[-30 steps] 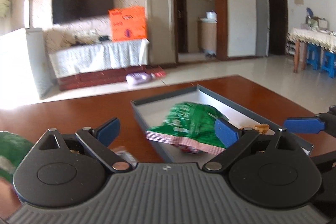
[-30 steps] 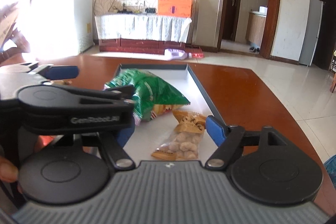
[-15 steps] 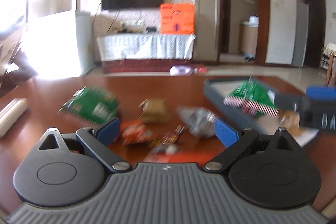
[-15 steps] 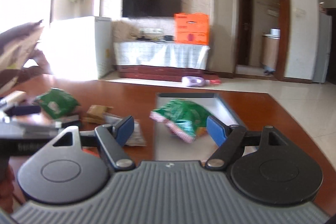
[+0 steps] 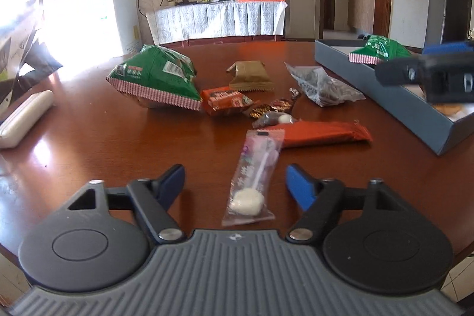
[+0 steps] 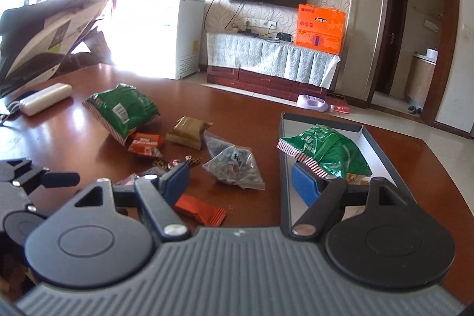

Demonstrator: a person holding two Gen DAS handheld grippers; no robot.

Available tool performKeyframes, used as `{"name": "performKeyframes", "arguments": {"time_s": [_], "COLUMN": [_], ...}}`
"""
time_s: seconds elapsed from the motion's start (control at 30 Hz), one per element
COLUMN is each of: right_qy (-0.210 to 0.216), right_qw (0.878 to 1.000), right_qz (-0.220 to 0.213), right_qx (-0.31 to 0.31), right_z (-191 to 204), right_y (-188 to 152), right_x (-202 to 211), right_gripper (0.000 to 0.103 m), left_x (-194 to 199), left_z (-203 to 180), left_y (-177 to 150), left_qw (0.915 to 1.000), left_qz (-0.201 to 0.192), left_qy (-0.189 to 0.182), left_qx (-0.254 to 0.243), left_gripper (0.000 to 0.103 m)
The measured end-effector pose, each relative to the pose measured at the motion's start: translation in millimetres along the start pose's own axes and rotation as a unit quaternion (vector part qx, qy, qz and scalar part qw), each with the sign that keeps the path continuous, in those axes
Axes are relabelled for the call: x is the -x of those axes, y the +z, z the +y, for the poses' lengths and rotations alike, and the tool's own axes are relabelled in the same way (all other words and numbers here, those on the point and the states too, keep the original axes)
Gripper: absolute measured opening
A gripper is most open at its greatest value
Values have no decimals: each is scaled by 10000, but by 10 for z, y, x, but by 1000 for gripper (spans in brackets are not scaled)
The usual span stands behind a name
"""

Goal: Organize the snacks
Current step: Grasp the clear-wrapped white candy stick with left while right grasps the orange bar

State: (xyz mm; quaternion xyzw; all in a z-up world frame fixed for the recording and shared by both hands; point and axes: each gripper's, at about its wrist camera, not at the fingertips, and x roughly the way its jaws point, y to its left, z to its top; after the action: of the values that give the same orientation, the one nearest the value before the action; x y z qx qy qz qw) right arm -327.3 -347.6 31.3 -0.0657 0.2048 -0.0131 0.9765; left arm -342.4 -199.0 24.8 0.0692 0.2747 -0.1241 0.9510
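The left claw [image 5: 235,182] sits low over the table [image 5: 89,156] with the clear lollipop packet [image 5: 254,179] lying between its fingers; the jaws have just been closing but the pads are not yet touching it, so they are lined up for a pinch. Beyond it lie the red bar [image 5: 323,134], candies and a green bag [image 5: 154,79], loose and awaiting sorting. The right claw [image 6: 240,182] is spread and empty, straddling the near edge of the box [image 6: 385,156], where one green bag [image 6: 326,150] already rests.
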Motion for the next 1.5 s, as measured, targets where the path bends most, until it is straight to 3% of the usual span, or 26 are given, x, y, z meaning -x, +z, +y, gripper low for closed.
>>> {"name": "performKeyframes", "arguments": {"time_s": [0.17,0.27,0.33,0.37,0.4,0.43,0.5,0.6,0.67,0.77,0.83,1.03,1.1,1.13,1.2,1.5], "right_qy": [280,402,342,355,365,351,349,580,908,860,885,965,979,955,977,1058], "right_qw": [9986,9956,9933,9918,9902,9876,9822,9824,9830,9822,9816,9828,9827,9828,9822,9854], "right_qz": [347,550,621,673,737,839,1008,1046,1225,1306,1343,1368,1392,1389,1400,1315], "right_qx": [298,638,912,1022,1131,1279,1545,1438,1020,1036,1027,779,735,758,779,223], "right_z": [156,341,454,506,554,613,711,703,611,655,704,751,771,793,823,674], "right_y": [-41,-64,-60,-49,-42,-42,-70,-29,5,-3,-22,-11,13,16,18,41], "right_x": [-136,-247,-328,-375,-425,-489,-592,-612,-619,-547,-475,-467,-495,-497,-484,-418], "right_gripper": [77,77,77,77,77,77,76,74,53,35,32,33,32,31,24,22], "left_x": [-108,-104,-49,-18,7,28,36,14,-24,-94,-117,-68,-78,-89,-121,-176], "left_z": [209,274,287,292,305,312,329,350,385,438,429,308,293,294,302,277], "left_y": [101,130,114,109,87,70,27,-13,-11,-11,-14,-49,-54,-49,-44,8], "left_qw": [9992,9992,9990,9989,9987,9984,9982,9985,9983,9976,9978,9994,9994,9993,9988,9983], "left_qz": [43,89,151,190,231,256,274,271,271,274,235,178,149,138,117,43], "left_qy": [394,382,407,402,426,486,510,431,417,344,322,35,-138,-186,-248,-303], "left_qx": [112,120,144,154,166,167,154,198,297,539,528,277,276,296,414,490], "left_gripper": [29,28,33,49,73,79,81,81,81,81,80,54,32,27,24,15]}}
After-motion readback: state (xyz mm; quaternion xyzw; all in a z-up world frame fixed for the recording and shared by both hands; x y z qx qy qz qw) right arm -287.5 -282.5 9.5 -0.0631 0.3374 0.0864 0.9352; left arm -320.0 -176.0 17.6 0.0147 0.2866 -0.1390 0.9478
